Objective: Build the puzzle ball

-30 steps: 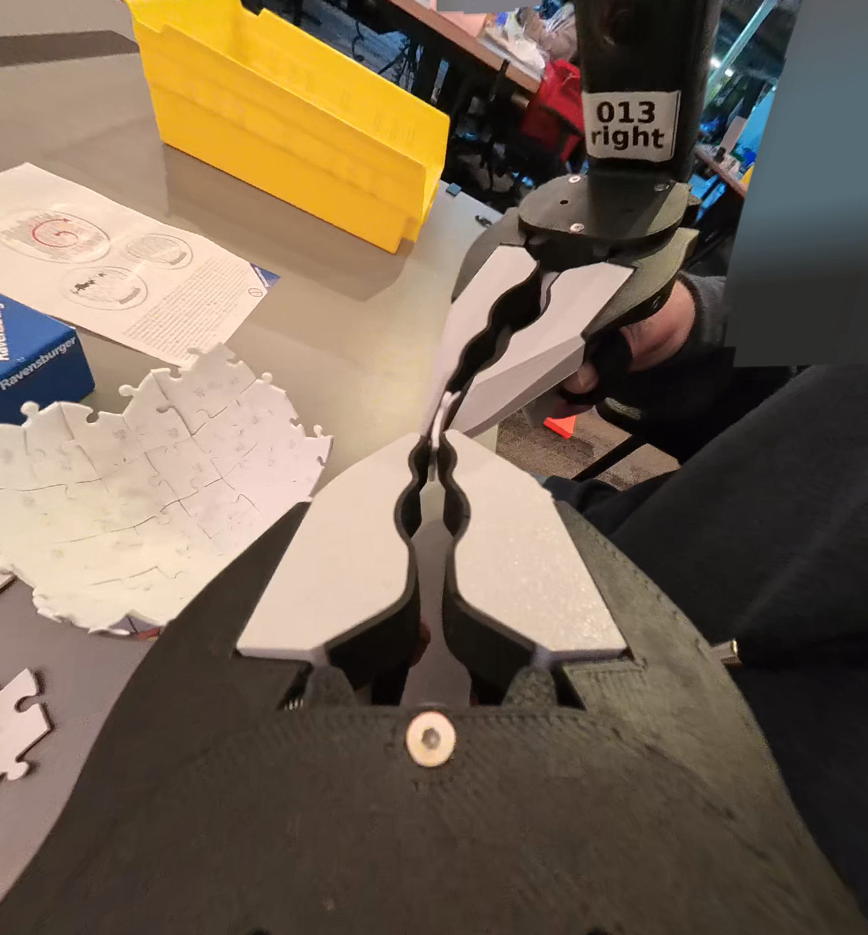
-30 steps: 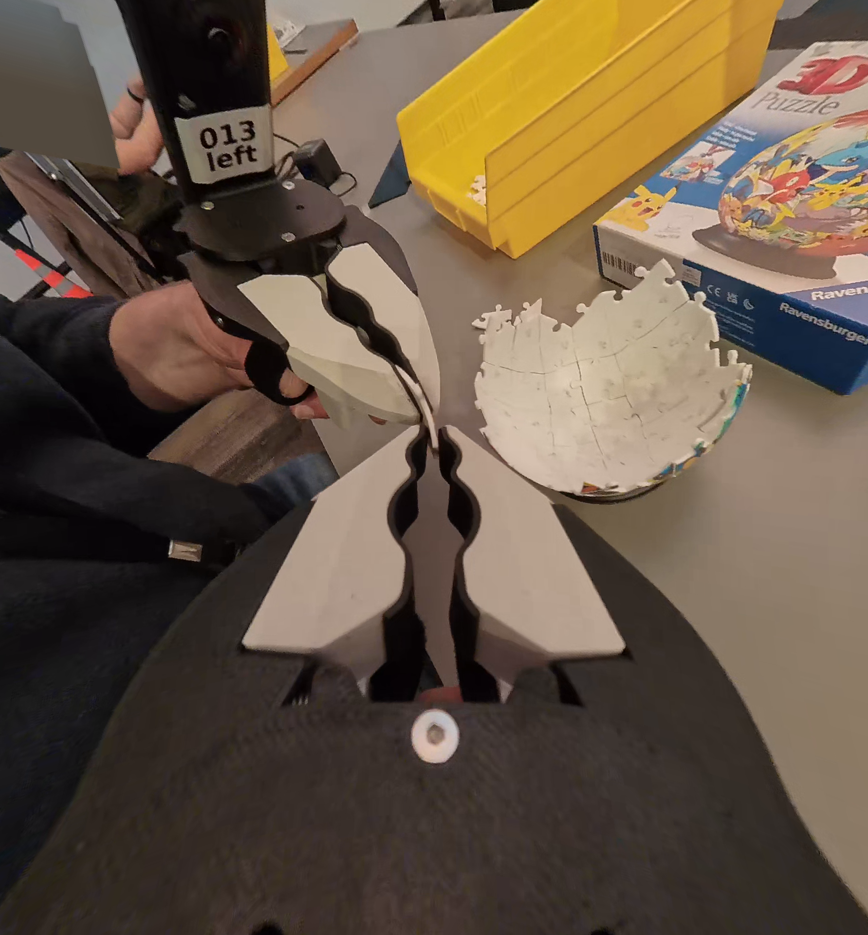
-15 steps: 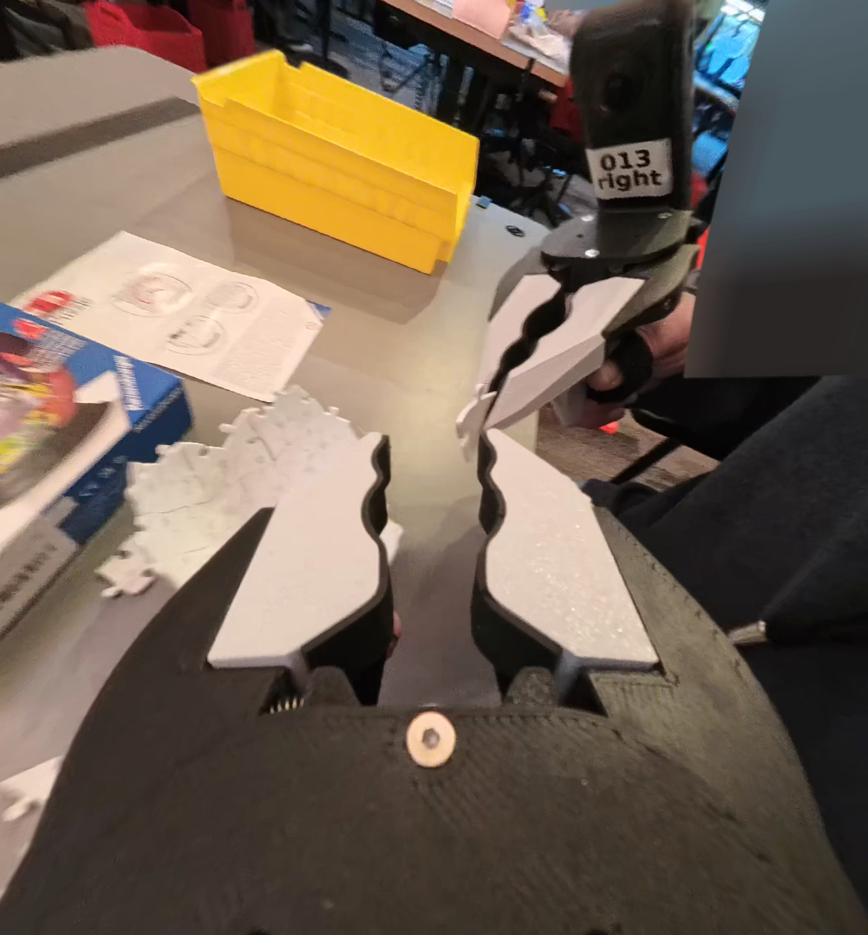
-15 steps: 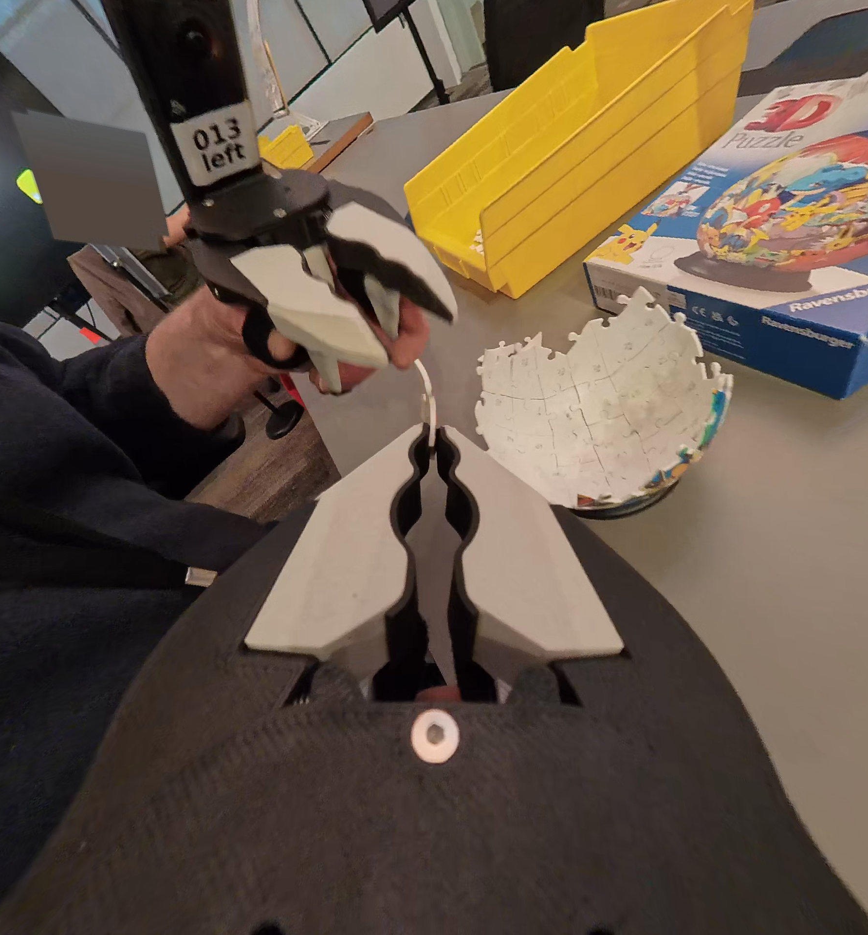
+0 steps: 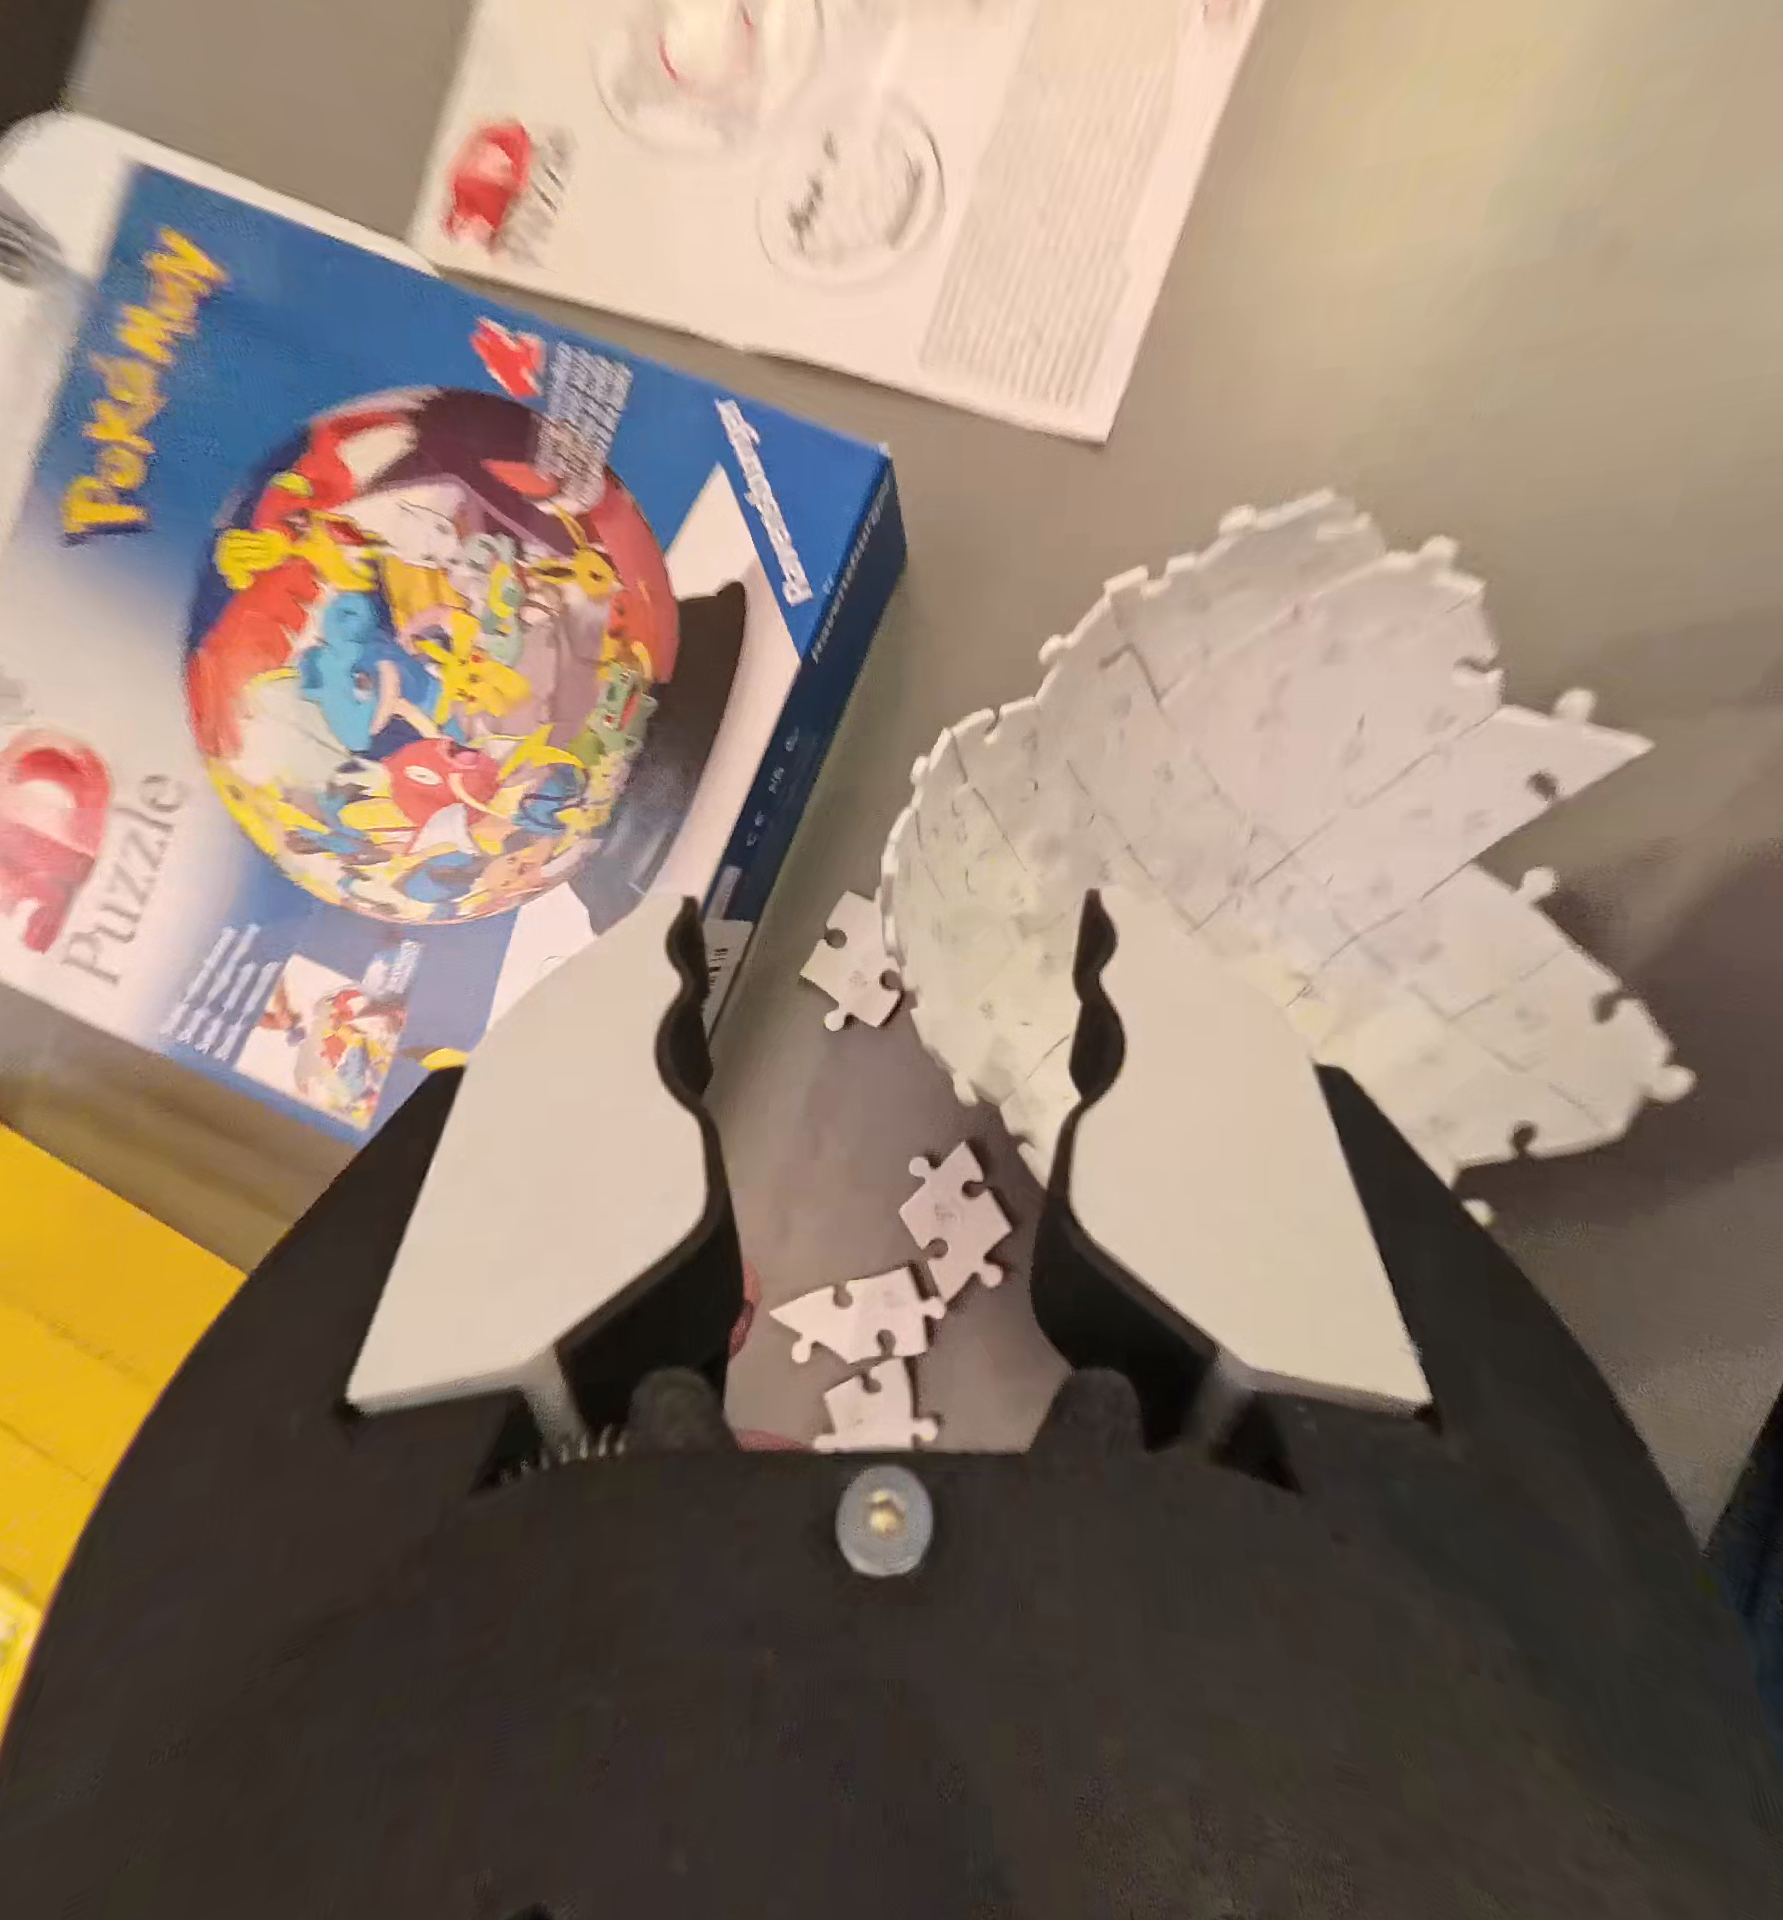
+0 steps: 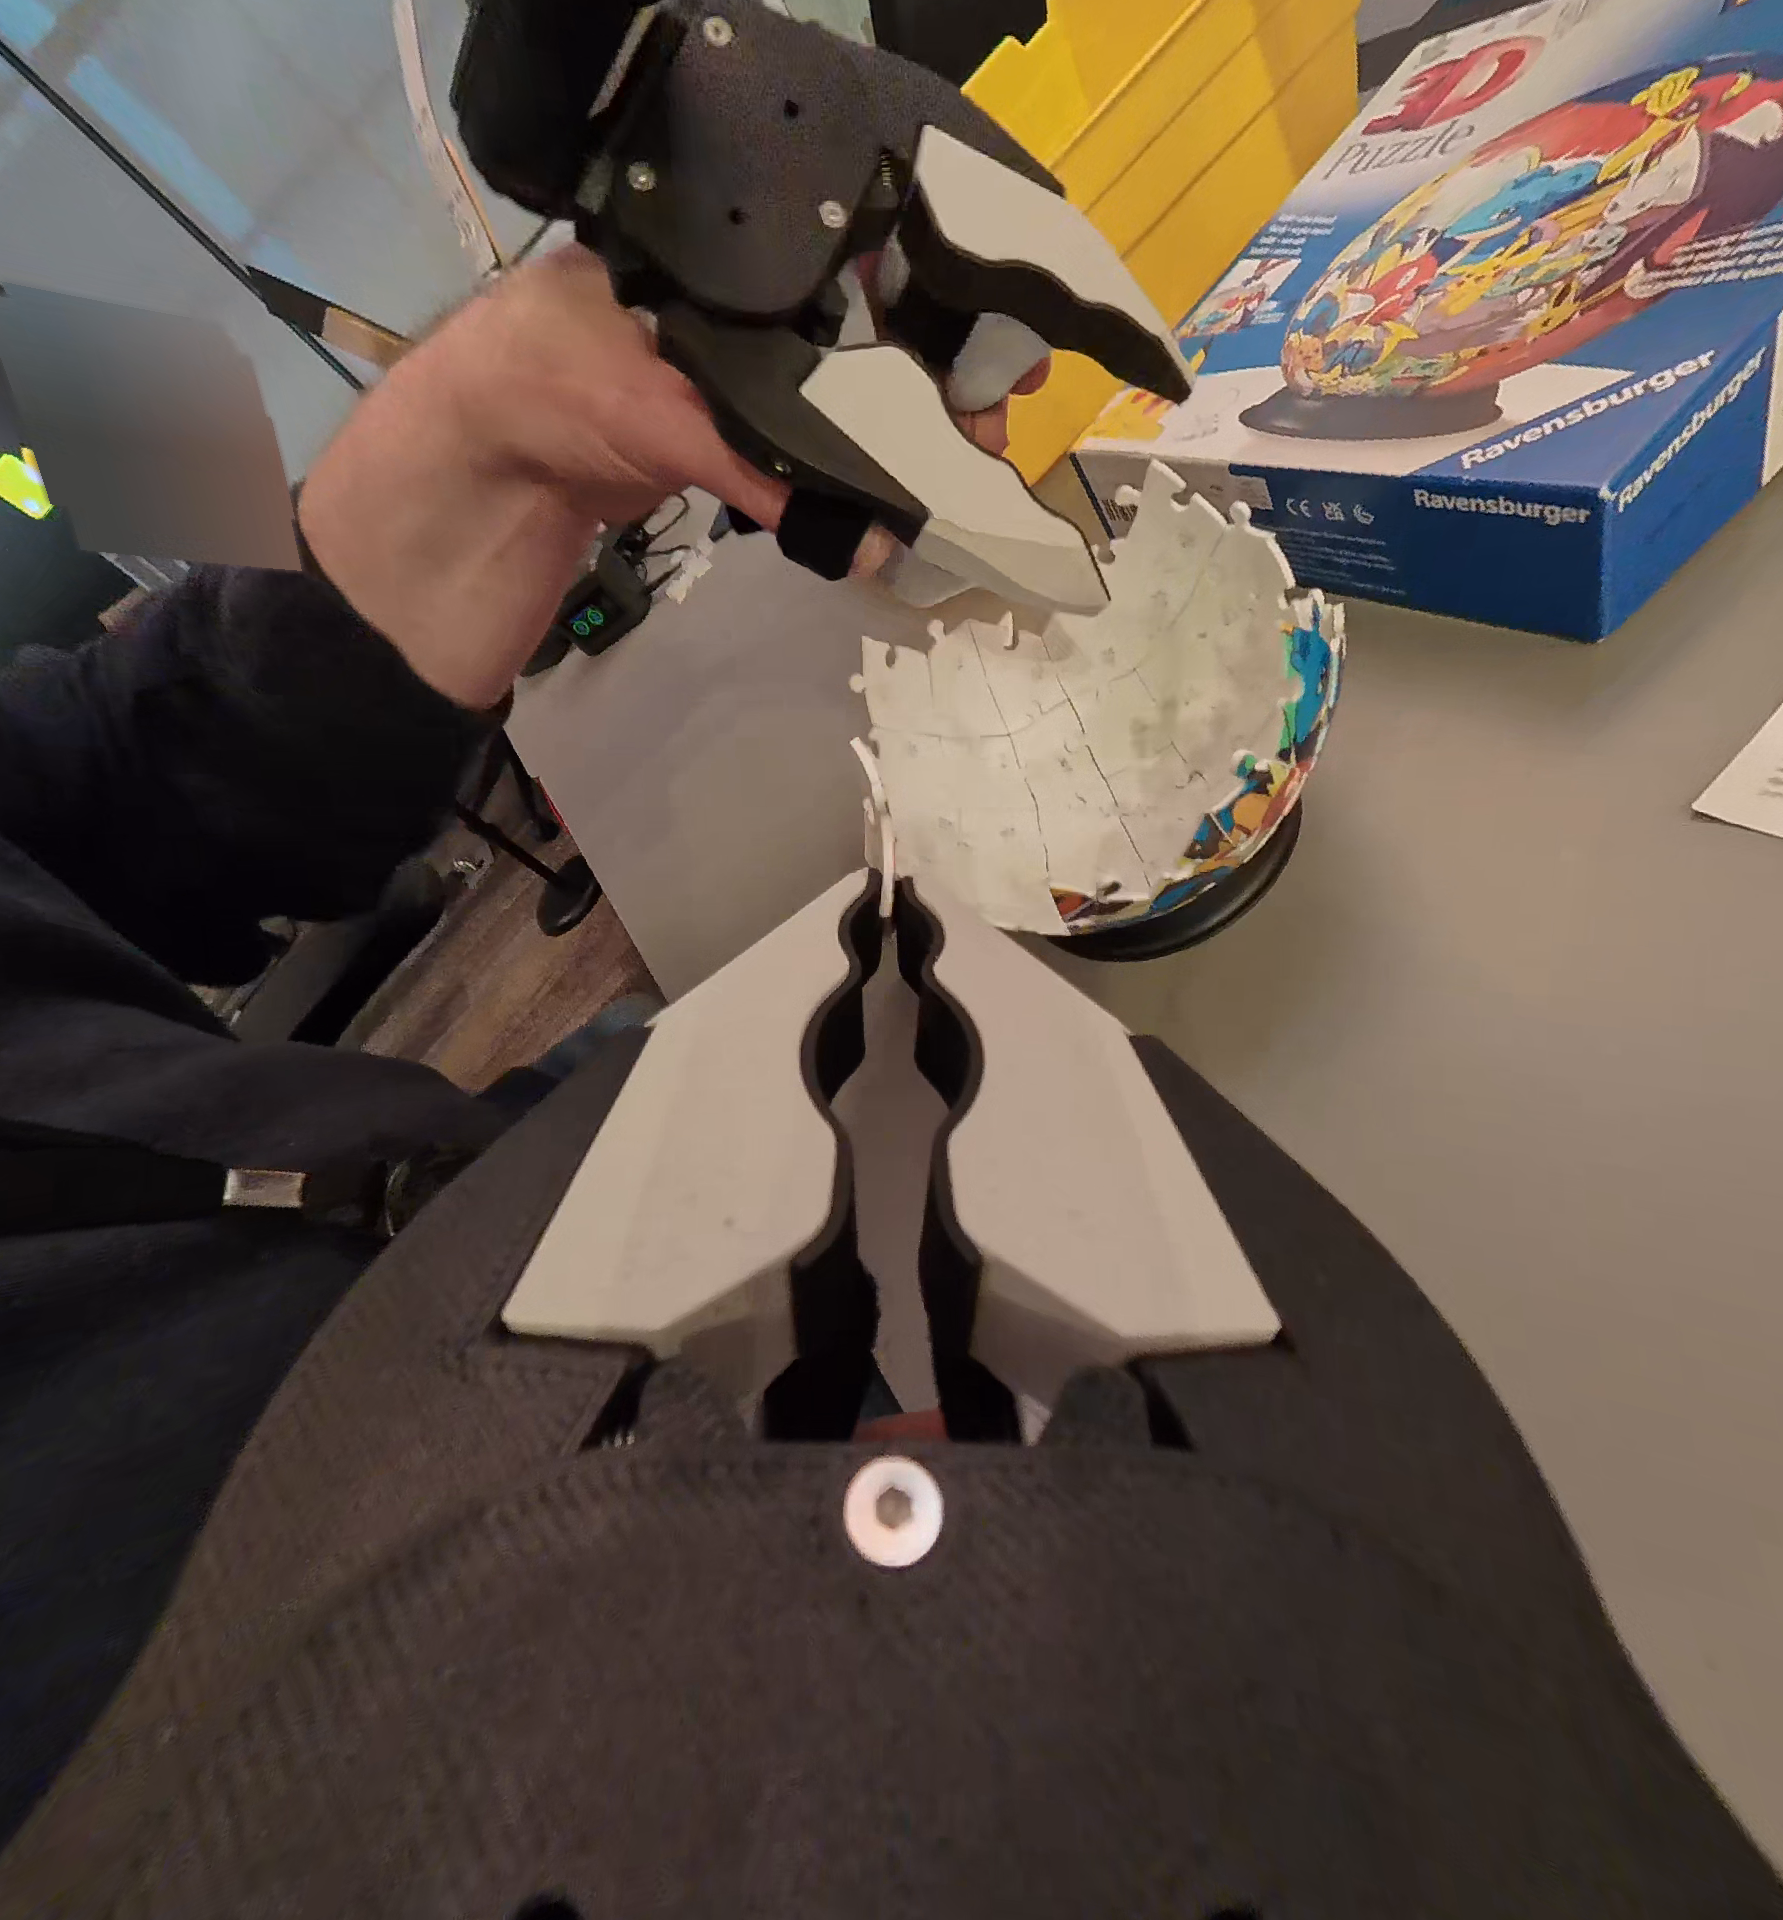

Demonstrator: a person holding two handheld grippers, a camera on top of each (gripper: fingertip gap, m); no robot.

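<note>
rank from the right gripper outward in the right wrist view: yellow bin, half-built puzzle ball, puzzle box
1. half-built puzzle ball, just beyond the right gripper fingers, slightly right.
2. puzzle box, behind the ball, far right.
3. yellow bin, farthest, at the top.

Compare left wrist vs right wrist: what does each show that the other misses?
Left wrist only: loose puzzle pieces on the table between the open left gripper fingers.
Right wrist only: the right gripper shut on a white puzzle piece, the ball's black stand, and the hand holding the left gripper.
Both: half-built puzzle ball, blue puzzle box, instruction sheet.
</note>
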